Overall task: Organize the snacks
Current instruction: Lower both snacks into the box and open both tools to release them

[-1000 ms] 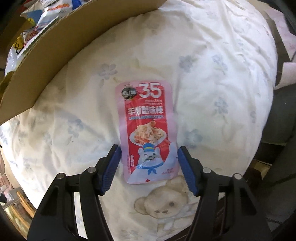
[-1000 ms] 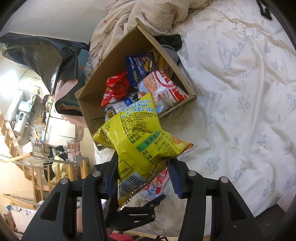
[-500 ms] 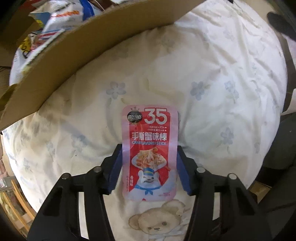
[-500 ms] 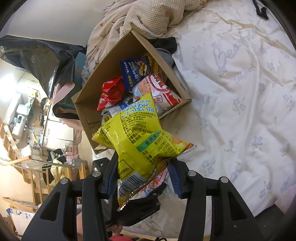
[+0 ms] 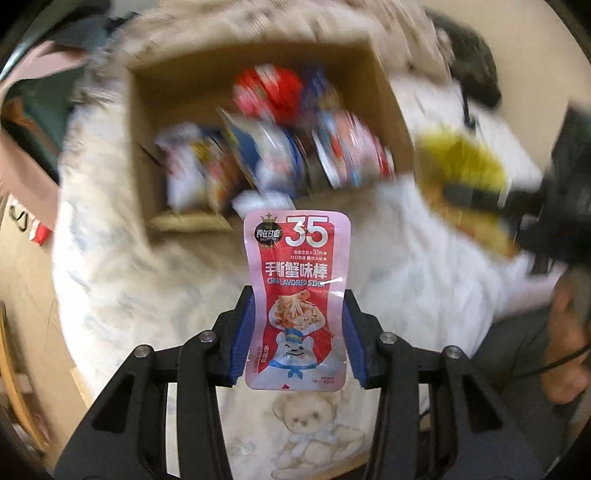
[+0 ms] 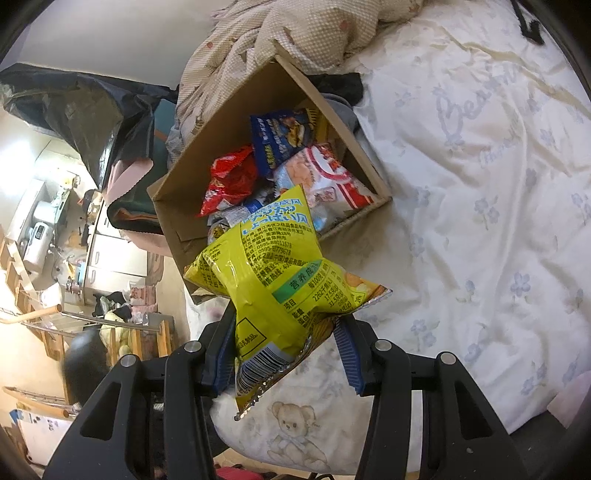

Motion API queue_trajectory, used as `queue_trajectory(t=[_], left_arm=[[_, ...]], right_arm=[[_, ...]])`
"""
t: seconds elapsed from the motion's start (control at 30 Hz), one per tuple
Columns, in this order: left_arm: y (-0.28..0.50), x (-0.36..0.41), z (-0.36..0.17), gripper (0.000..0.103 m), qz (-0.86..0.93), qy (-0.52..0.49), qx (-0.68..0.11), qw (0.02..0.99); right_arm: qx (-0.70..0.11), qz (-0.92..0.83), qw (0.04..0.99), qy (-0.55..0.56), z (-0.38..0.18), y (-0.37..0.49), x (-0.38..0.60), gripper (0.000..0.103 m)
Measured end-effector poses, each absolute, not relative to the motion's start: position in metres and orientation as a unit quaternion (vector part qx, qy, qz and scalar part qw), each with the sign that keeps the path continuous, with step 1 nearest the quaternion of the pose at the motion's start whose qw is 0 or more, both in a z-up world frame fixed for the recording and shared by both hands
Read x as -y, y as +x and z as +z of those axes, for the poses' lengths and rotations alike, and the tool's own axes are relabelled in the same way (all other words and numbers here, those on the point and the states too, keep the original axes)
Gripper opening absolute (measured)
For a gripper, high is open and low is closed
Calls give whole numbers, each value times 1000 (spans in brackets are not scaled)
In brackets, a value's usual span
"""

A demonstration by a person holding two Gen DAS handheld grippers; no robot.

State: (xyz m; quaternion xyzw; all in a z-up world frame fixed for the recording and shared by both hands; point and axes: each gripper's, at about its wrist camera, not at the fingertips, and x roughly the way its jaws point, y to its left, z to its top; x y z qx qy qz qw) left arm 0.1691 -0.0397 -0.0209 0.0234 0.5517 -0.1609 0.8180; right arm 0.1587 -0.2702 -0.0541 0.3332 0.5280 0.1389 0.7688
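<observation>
We see the cardboard box packed with snack bags on its right half; its left half lies bare.

White floral bedspread printed with a teddy bear, dotted beige quilt bunched beyond, black plastic bag seen at left, cluttered room below

"35", "CRAB FLAVORED STICK" on pink pouch
</observation>
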Motion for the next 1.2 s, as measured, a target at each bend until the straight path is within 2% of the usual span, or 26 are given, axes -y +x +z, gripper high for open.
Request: queue_trajectory(t=[0.13, 0.27, 0.43, 0.6, 0.87, 1.2], left_arm=[[197, 24, 12, 40, -122, 23, -502, 856], [236, 16, 19, 40, -89, 18, -488, 868], [279, 9, 0, 40, -64, 14, -490, 869], [290, 11, -23, 41, -61, 29, -480, 874], [301, 8, -39, 45, -66, 21, -492, 868], [298, 12, -40, 54, -63, 13, -491, 869]], right_arm=[[-520, 136, 783, 313, -41, 176, 265, 51], [-511, 125, 803, 280, -30, 200, 257, 51], [-521, 97, 823, 206, -33, 243, 242, 51], [-551, 104, 817, 136, -59, 279, 218, 51], [-584, 112, 794, 128, -87, 297, 201, 51], [-575, 122, 796, 148, -83, 296, 206, 53]])
